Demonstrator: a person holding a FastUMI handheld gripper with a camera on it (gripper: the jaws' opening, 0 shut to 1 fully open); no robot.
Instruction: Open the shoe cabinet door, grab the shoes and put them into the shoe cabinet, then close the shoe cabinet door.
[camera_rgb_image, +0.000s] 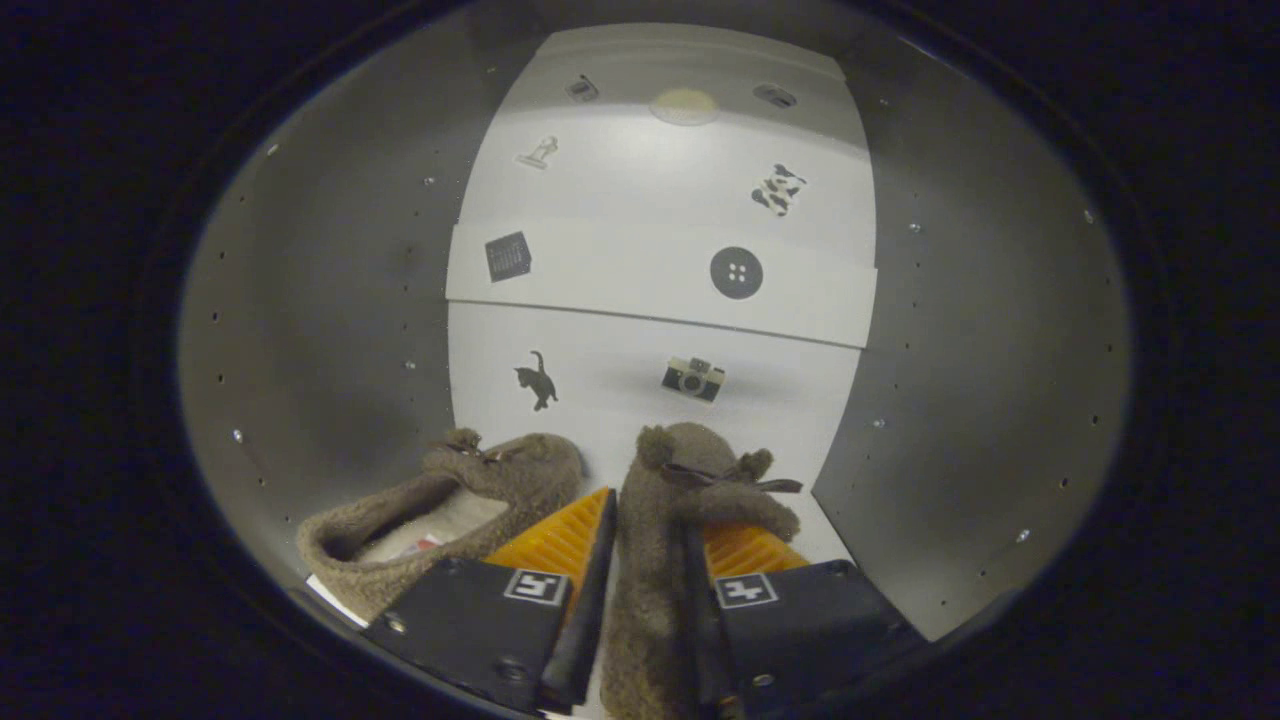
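- Gripper view: I'm looking into the shoe cabinet (330, 330); its grey side walls with rows of small holes run away to the left and right, and the white back panel stands far ahead.
- My gripper (650, 560) is pinching the right slipper (680, 520). Its two fingers press on the fuzzy brown upper from either side, one finger (560, 545) to the left and the other to the right.
- That slipper stands on edge between the fingers, its toe pointing away from me toward the back panel, with a small dark bow (725, 483) at the top of it.
- The left slipper (450, 510) lies just to the left of the gripper on the white floor of the cabinet, apart from the held one. Its opening is turned toward me and I can see the pale lining inside. It sits close to the left wall.
- A white shelf (660, 295) crosses the cabinet farther back, above both slippers.
- Small stickers sit on the white panels: a black cat (538, 381) and a camera (693, 379) below the shelf, a round button (737, 273) and a dark square (508, 256) on the shelf front.
- Higher up there is a round yellowish patch (684, 105); I can't tell what it is.
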